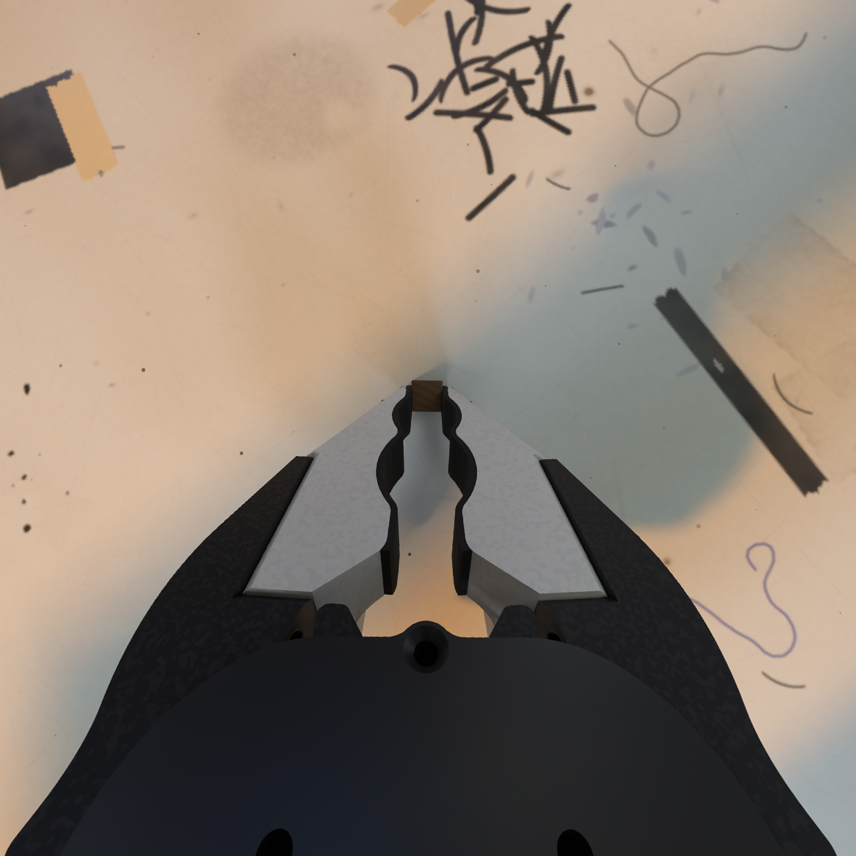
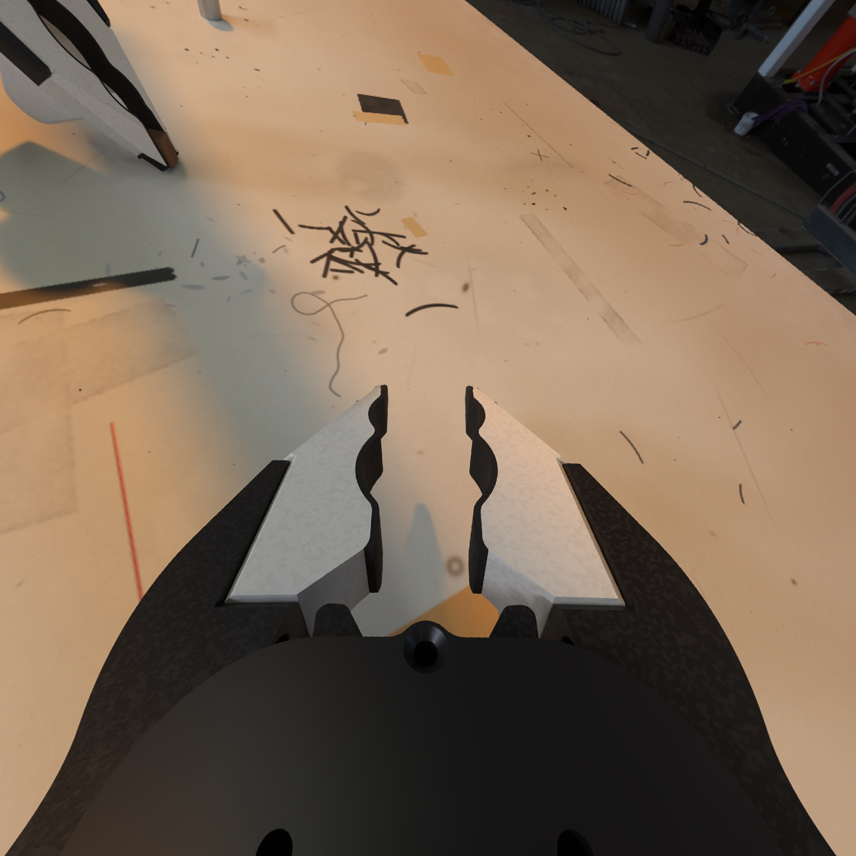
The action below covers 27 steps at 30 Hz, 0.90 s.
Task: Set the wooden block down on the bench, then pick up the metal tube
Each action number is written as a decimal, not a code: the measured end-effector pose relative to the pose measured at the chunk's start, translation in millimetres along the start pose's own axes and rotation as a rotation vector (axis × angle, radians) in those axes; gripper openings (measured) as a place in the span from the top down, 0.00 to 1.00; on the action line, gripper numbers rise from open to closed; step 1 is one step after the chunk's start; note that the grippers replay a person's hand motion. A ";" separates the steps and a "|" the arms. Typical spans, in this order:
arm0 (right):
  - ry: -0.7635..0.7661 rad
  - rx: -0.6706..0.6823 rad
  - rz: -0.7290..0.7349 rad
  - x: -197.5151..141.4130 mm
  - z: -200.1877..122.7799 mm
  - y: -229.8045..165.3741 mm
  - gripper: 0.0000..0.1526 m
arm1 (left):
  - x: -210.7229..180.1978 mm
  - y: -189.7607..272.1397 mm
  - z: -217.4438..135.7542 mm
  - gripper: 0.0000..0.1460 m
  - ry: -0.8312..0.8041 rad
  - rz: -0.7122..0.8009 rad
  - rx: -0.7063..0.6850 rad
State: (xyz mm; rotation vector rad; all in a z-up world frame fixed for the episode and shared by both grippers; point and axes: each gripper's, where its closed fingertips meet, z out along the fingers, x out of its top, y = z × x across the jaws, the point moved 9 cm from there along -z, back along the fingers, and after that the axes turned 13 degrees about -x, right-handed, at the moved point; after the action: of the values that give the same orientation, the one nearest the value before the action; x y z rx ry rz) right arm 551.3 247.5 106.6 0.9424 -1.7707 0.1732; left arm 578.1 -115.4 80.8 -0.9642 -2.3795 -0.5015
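My left gripper [image 1: 427, 394] is shut on a small brown wooden block [image 1: 427, 396], held at its fingertips and pointed down at the tan bench [image 1: 231, 278]. In the right wrist view the left gripper [image 2: 160, 155] shows at the top left with the block [image 2: 167, 147] at its tip, at or just above the bench surface; I cannot tell if it touches. My right gripper [image 2: 426, 393] is open and empty, low over the bench [image 2: 556, 370]. The base of an upright metal tube [image 2: 209, 9] stands at the far top left of the right wrist view.
A pile of dark shavings [image 2: 361, 245] lies in the middle of the bench, also in the left wrist view [image 1: 505, 88]. A black tape strip [image 1: 736, 393] and a dark patch with tan tape [image 1: 51, 129] mark the surface. The bench edge [image 2: 695, 185] runs along the right, with workshop clutter beyond.
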 end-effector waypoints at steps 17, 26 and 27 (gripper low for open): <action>-0.098 0.067 0.089 -17.8 -16.4 6.3 0.79 | 11.2 -3.0 8.3 0.92 0.004 0.032 -0.005; -0.106 0.100 0.030 -16.7 -7.7 -8.5 0.79 | 10.6 -1.6 7.6 0.92 -0.001 0.042 0.006; -0.106 0.101 0.038 -18.0 -6.7 -8.5 0.79 | 10.5 -1.2 7.7 0.92 0.000 0.045 0.011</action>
State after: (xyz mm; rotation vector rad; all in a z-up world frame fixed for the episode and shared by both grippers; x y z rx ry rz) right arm 564.0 254.5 91.4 1.0057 -1.8930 0.2428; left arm 568.3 -106.7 80.6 -1.0107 -2.3531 -0.4714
